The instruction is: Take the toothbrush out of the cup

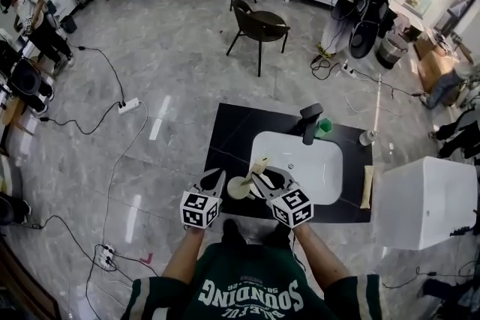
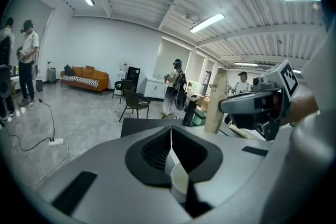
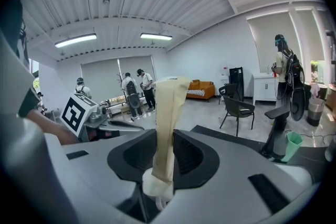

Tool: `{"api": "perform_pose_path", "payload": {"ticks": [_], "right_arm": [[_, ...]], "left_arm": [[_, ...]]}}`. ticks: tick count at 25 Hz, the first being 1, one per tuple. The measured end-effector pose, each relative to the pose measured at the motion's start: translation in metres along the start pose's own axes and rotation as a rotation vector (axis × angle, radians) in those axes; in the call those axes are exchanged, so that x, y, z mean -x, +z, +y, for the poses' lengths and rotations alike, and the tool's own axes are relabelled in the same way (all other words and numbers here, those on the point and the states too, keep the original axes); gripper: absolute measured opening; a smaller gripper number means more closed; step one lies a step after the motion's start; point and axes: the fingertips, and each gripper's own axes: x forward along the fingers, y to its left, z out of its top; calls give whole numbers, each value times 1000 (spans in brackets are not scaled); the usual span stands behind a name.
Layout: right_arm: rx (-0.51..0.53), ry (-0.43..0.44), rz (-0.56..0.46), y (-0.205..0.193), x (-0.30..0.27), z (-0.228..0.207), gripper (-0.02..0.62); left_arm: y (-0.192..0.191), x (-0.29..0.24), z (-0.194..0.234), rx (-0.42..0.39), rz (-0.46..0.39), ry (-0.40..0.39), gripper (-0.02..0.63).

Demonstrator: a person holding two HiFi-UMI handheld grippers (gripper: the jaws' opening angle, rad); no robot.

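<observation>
Tabletop (image 1: 225, 139): black, carrying a white sink basin (image 1: 319, 165). Both tongs work over its near edge, just in front of the person.

Left tongs (image 2: 170, 129): tips drawn almost together, with a cream curved wall pinched low between them. I take that wall to be the rim of the cup, so this hand is steadying it.

Right tongs (image 3: 167, 134): clamped partway closed on the toothbrush's wrapped shaft, gripping near its lower end.

Cup (image 1: 238, 188): cream, mouth upward, between the two tongs and touching the left pair.

Toothbrush (image 3: 169, 107): in a pale wrapper, long axis upright and leaning a little. Most of its length rises above the right tongs, and a short white end shows below them.

Deciding relation: the brush stands just to the right of the cup, at its far rim, and the right hand is the one holding it. No cup wall shows round its lower end in the right gripper view, so it looks clear or nearly so. A straight upward pull along the shaft, away from the left tongs, should finish it.
</observation>
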Motion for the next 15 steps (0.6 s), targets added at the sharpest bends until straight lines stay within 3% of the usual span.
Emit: {"api": "perform_pose_path", "payload": {"ticks": [15], "right_arm": [[-99, -124, -41, -10, 68, -78, 112]], "left_arm": [[21, -57, -73, -57, 16, -100, 12]]}}
